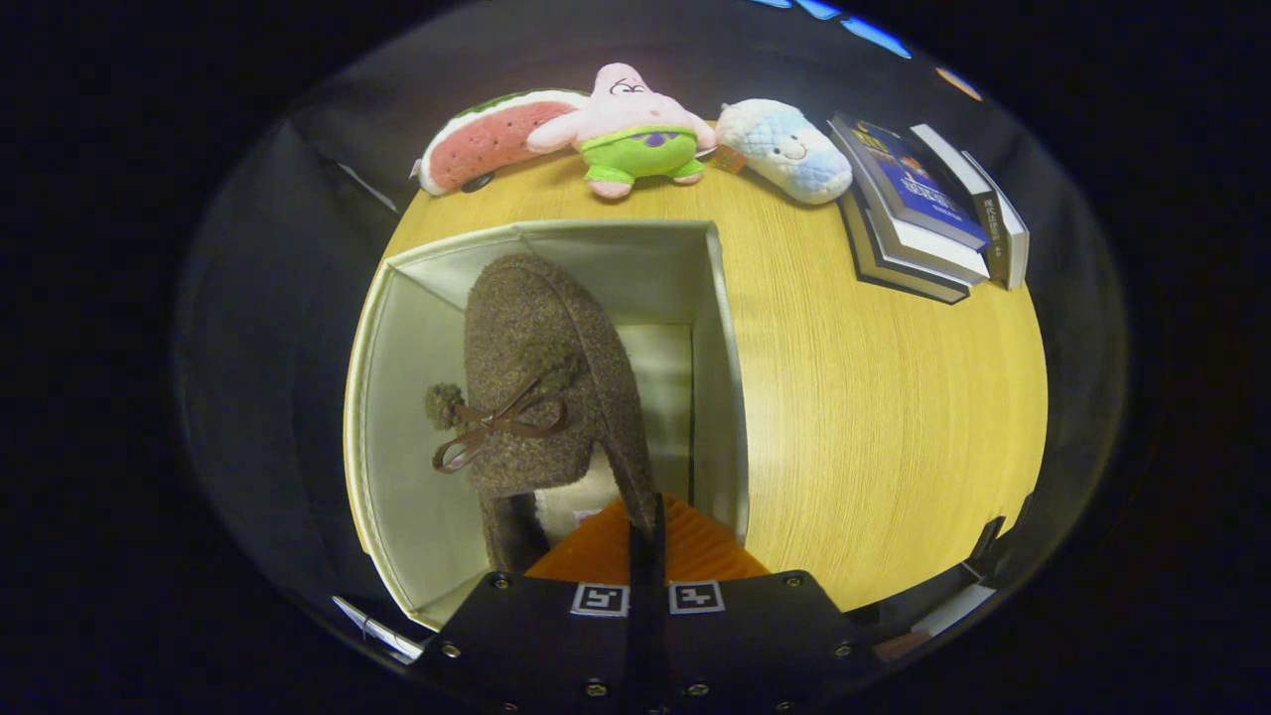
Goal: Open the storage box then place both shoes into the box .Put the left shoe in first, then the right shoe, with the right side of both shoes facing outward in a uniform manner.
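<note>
A brown fuzzy shoe point(541, 372) with a bow hangs over the open storage box point(720, 397), its rim pinched between the nearly closed fingers of the gripper point(645, 531). Its toe points away from the fingers, long axis running straight ahead. Plush toys point(635, 129) and books point(918, 204) line the wooden table point(884, 397) beyond.

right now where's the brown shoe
In the gripper view the brown shoe hangs inside the open storage box, its collar pinched between the gripper fingers, toe pointing toward the plush toys.
</note>
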